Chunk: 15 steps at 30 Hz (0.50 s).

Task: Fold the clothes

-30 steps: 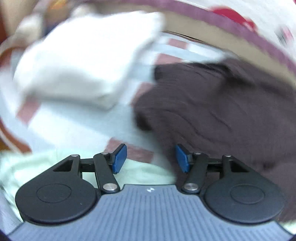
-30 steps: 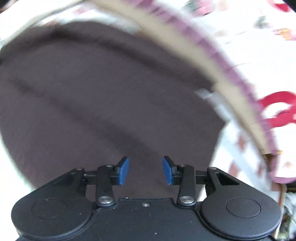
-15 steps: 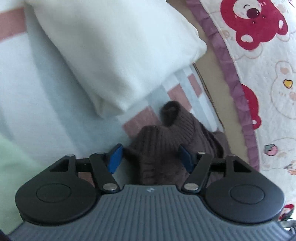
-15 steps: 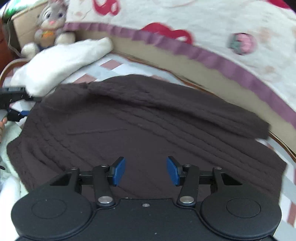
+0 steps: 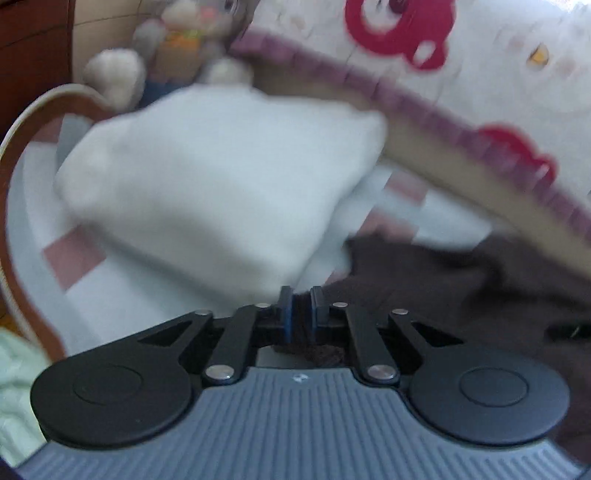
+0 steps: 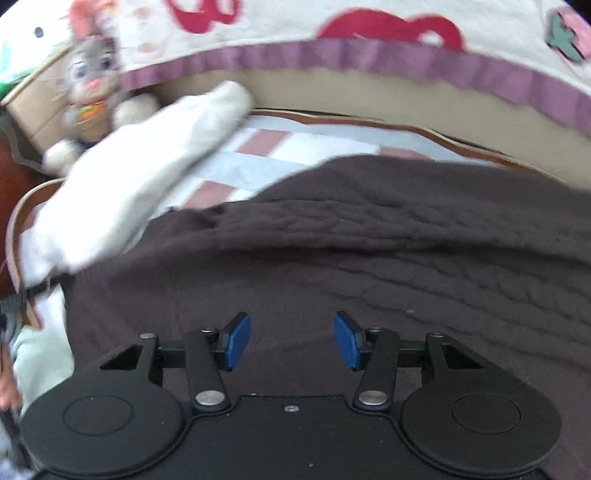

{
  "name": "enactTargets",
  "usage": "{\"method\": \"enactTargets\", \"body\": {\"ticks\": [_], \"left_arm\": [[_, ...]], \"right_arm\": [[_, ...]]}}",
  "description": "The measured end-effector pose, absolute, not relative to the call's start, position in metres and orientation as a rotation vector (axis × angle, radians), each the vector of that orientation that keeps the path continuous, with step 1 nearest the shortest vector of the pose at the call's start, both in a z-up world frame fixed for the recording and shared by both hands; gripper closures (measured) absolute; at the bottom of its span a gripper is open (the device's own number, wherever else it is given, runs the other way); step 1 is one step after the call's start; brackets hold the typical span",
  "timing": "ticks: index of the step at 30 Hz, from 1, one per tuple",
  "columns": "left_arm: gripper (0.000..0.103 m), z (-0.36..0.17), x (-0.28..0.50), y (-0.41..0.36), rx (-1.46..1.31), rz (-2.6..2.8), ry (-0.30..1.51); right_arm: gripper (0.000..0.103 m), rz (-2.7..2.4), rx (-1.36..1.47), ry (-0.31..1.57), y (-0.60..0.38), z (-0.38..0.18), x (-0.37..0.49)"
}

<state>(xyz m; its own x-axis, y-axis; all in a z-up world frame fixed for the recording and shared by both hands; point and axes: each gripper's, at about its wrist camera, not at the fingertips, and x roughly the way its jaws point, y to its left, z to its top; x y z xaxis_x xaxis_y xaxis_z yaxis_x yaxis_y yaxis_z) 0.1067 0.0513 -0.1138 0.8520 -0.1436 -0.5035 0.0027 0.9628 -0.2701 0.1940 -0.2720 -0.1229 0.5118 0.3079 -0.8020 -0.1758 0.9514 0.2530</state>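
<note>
A dark brown knit sweater lies spread over the striped table cover. In the left wrist view the sweater lies at the right. My left gripper is shut on a bunched edge of the sweater, which fills the gap between the blue pads. My right gripper is open and empty, just above the sweater's near middle.
A folded white garment lies left of the sweater; it also shows in the right wrist view. A plush rabbit sits at the back left. A bear-print quilt with a purple border hangs behind. Pale green cloth lies at the near left.
My left gripper has closed on the sweater's edge and tilted up, so the white garment and rabbit came into view. My right gripper stays open over the sweater, shifted slightly.
</note>
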Motion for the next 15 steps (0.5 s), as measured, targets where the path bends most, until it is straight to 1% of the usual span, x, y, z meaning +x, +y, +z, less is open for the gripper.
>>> {"method": "enactTargets", "body": {"ticks": [2, 7, 8, 9, 10, 12, 15], "left_arm": [[0.091, -0.116, 0.106, 0.047, -0.226, -0.079, 0.573], [0.09, -0.121, 0.104, 0.036, -0.128, -0.087, 0.632], [0.09, -0.117, 0.105, 0.027, -0.111, -0.117, 0.62], [0.088, -0.114, 0.106, 0.019, -0.094, -0.148, 0.607], [0.08, -0.111, 0.107, 0.011, -0.079, -0.177, 0.595], [0.067, -0.11, 0.111, -0.007, -0.061, -0.226, 0.589], [0.067, -0.113, 0.115, -0.038, 0.006, -0.318, 0.592]], "right_arm": [[0.047, 0.268, 0.116, 0.983, -0.276, -0.126, 0.195], [0.047, 0.211, 0.045, 0.963, -0.29, -0.136, 0.197], [0.047, 0.197, 0.054, 0.967, -0.294, -0.139, 0.198], [0.047, 0.188, 0.067, 0.97, -0.299, -0.141, 0.198], [0.047, 0.179, 0.08, 0.971, -0.305, -0.143, 0.197], [0.047, 0.165, 0.089, 0.966, -0.315, -0.147, 0.191], [0.047, 0.141, 0.085, 0.956, -0.332, -0.152, 0.179]]}}
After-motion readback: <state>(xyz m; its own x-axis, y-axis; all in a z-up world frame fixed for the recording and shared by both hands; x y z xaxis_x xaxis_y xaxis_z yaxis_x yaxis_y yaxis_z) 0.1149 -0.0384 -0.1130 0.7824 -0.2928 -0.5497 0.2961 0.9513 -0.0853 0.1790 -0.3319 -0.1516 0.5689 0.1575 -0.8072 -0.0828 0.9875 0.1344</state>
